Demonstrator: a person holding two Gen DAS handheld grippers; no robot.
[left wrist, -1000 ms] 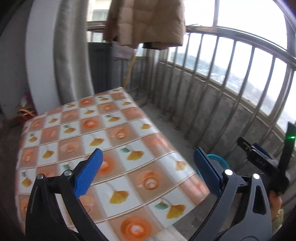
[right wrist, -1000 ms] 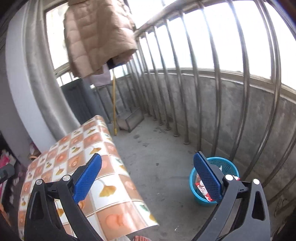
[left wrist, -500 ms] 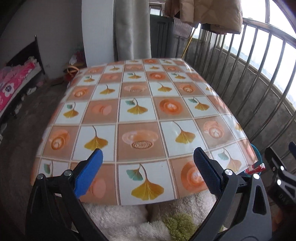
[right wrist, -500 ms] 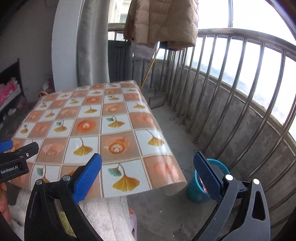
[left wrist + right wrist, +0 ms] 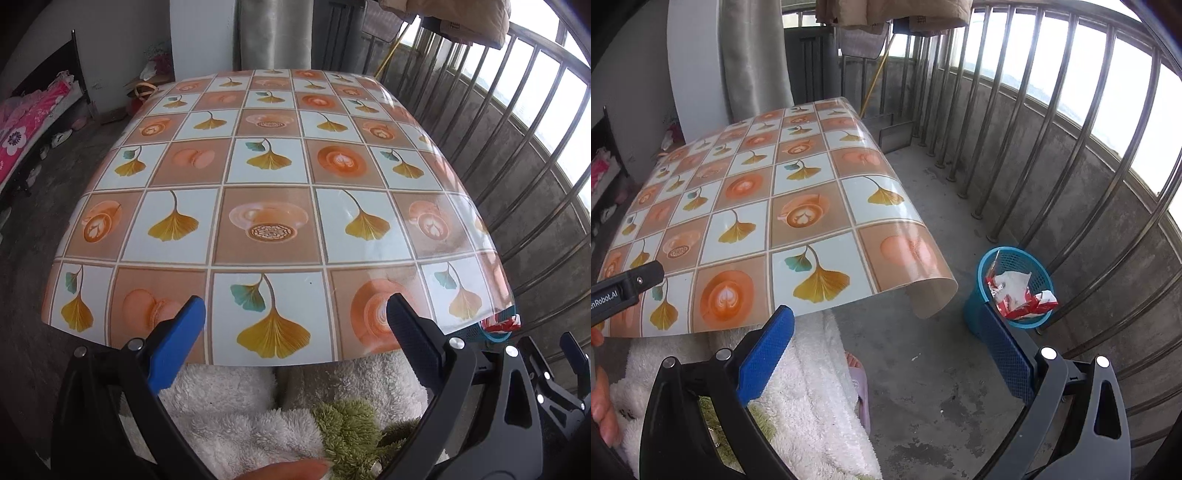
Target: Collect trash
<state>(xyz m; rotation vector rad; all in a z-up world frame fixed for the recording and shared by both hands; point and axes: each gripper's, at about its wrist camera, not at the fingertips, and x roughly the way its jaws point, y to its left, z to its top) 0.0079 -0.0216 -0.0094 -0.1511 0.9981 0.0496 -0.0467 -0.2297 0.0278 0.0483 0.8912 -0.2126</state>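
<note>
Both views have swung down and closer to the table (image 5: pixel 266 206), and the blue basket (image 5: pixel 975 310) now shows fully beside the railing (image 5: pixel 1052 122). It stands upright on the floor, red-and-white wrappers (image 5: pixel 1019 295) heaped inside, one overhanging the rim. Left gripper (image 5: pixel 295 328) and right gripper (image 5: pixel 894 347) gape wide, empty.

Each handheld gripper, the left gripper (image 5: pixel 295 328) and the right gripper (image 5: pixel 897 350), has black plastic arms, silver rivets and textured blue pads (image 5: pixel 764 354); white "GenRobot.AI" lettering marks one side. The person wears a fluffy white robe (image 5: pixel 812 398) with green trim and a pink slipper (image 5: pixel 860 391).
</note>
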